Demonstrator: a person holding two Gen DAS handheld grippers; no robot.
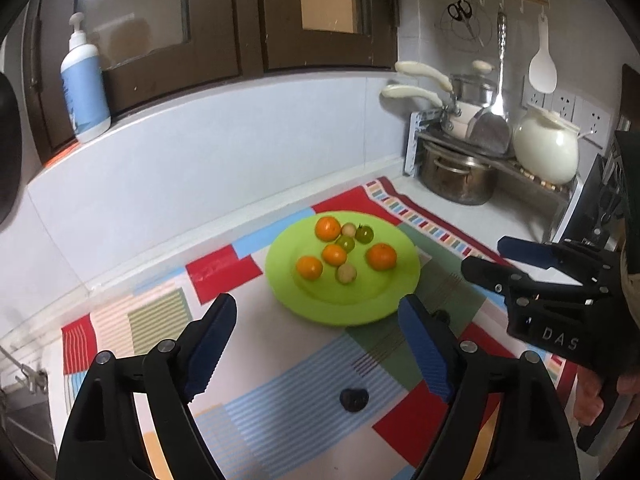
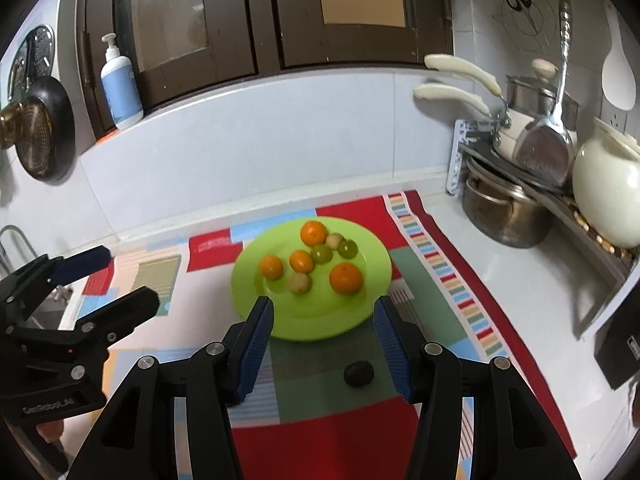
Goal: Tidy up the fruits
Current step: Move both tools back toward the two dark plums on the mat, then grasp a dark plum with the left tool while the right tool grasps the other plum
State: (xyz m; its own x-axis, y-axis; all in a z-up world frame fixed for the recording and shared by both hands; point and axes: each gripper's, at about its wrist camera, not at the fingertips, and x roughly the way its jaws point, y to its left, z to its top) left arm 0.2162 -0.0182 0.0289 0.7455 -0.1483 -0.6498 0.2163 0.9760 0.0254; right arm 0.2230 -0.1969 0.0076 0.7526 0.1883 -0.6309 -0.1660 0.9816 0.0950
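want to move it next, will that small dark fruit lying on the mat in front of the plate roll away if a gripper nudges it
The dark fruit looks rounded, so it would probably roll. It lies on the flat patterned mat, which may slow it a little. It looks small, likely light.

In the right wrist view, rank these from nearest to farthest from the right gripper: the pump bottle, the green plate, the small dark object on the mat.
From the right gripper:
1. Small dark object, on the mat just ahead of its fingertips.
2. Green plate, mid-mat, beyond the dark object.
3. Pump bottle, on the window ledge, far left.
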